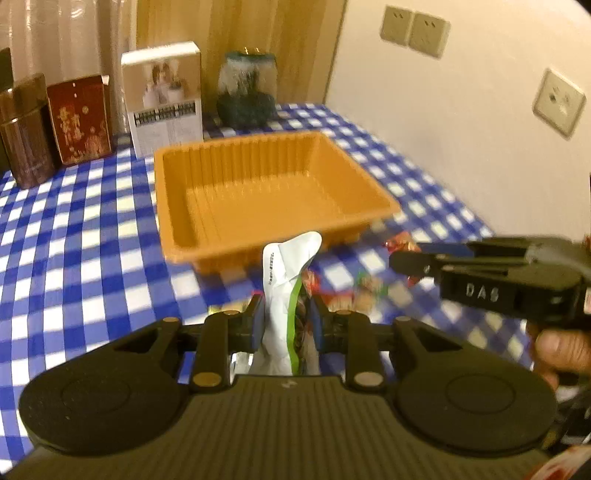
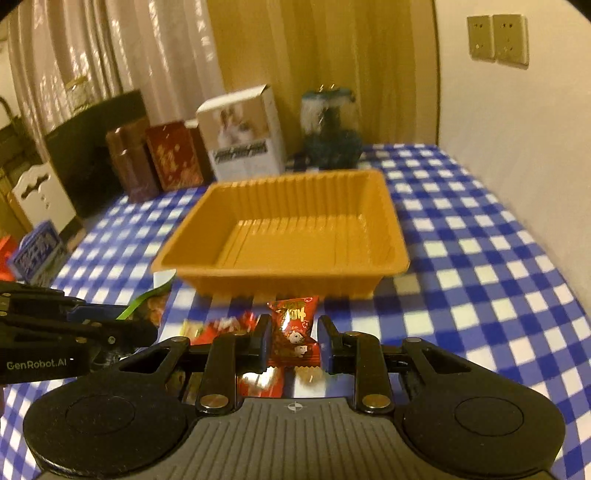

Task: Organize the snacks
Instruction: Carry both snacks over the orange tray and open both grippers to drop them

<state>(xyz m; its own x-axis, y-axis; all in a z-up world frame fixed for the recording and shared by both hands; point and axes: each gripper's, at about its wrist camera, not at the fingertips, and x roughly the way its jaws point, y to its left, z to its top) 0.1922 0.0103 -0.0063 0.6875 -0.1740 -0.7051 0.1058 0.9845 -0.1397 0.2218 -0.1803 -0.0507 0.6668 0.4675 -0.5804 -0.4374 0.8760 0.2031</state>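
The left gripper (image 1: 286, 321) has its jaws clamped narrow on a white and green snack packet (image 1: 286, 280), which stands up between them, just short of the near wall of the orange tray (image 1: 177, 206). The right gripper (image 2: 293, 343) has its jaws pinched on a small red candy packet (image 2: 295, 328), likewise in front of the tray. A few more red-wrapped snacks (image 2: 221, 326) lie loose on the cloth below.

The main risk is the thin, slick wrappers. Each is pinched only along a narrow strip, so a quick swing toward the tray could let one slide out and drop short onto the table. The white packet looks tall and floppy above the jaws; it may fold over and catch the tray's rim rather than clear it. The tray looks light and thin-walled, so a knock from either gripper would probably push it back toward the boxes behind. The two grippers are also near each other, and if both head for the tray together they could collide.

The table wears a blue and white checked cloth (image 1: 74, 258). Along its back stand a brown tin (image 1: 26, 133), a red box (image 1: 81, 118), a white carton (image 1: 164, 99) and a glass jar (image 1: 247, 88). Curtains (image 2: 110, 55) hang behind, and a pale wall with sockets (image 1: 413, 31) runs along the right.
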